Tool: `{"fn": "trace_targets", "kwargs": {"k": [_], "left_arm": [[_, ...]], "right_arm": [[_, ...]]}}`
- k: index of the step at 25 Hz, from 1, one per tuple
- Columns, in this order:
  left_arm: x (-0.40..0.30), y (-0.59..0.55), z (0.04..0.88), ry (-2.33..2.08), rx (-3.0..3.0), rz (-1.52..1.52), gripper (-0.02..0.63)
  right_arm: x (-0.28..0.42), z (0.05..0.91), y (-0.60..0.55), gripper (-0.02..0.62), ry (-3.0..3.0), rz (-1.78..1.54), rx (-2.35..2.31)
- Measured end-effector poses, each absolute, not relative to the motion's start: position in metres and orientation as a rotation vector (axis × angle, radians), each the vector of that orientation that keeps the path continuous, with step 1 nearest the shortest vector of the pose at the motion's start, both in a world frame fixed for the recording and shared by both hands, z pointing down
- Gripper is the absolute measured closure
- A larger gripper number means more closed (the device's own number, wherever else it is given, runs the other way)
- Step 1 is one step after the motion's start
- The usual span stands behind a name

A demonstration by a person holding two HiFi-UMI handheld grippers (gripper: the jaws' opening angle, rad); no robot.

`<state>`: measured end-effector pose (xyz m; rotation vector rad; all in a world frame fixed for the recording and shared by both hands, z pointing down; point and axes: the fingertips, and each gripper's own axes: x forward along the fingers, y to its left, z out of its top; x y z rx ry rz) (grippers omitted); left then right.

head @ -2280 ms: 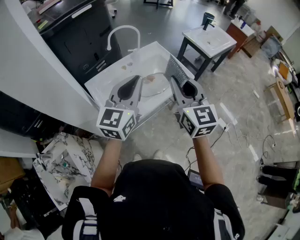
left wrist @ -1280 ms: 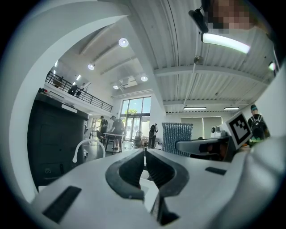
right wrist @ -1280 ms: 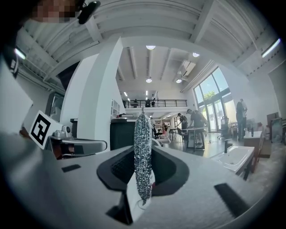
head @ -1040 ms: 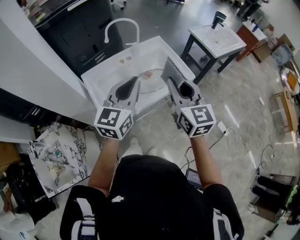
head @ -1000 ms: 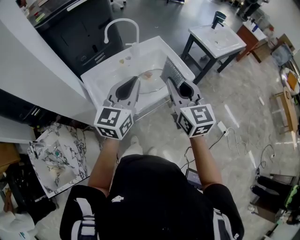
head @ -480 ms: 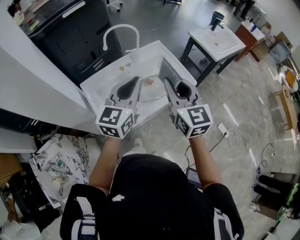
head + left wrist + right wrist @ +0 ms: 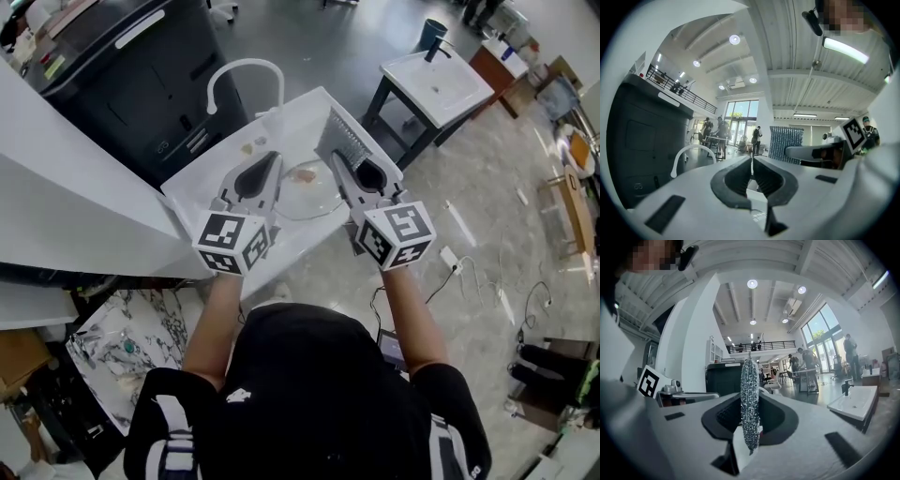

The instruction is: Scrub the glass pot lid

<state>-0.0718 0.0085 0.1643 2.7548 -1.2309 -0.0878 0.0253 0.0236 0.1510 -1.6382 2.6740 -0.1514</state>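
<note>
1. The white rectangular sink [image 7: 300, 230] stood open on its near and right sides, with bare grey stone floor [image 7: 469, 187] around that corner. A tall dark cabinet [image 7: 131, 66] and a white partition [image 7: 56, 178] closed in its back and left.
2. A white arched tap [image 7: 246, 62] rose from the back rim, apart from both tools.
3. The round clear glass pot lid [image 7: 309, 192] lay flat in the basin, between the two gripper tips as seen from the head view.
4. The left gripper [image 7: 751, 159] was held level over the sink's left part, its jaws pressed together with nothing between them.
5. The right gripper [image 7: 750, 394] was clamped on a silvery mesh scouring pad [image 7: 750, 380]. The pad stood upright out of the jaws, over the basin's right side and beside the lid. Whether pad and lid touched could not be told.
6. A second small white washbasin on dark legs [image 7: 436, 84] stood well apart to the right, and a white cable [image 7: 469, 272] lay on the floor.
</note>
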Motion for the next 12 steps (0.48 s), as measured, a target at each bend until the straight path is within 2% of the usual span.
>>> {"fn": "trace_targets", "kwargs": {"k": [12], "left_arm": [[-0.070, -0.019, 0.182, -1.076, 2.774, -0.090, 0.594]], "right_arm": [[0.014, 0.174, -0.018, 0.525, 2.668, -0.214, -1.738]]}}
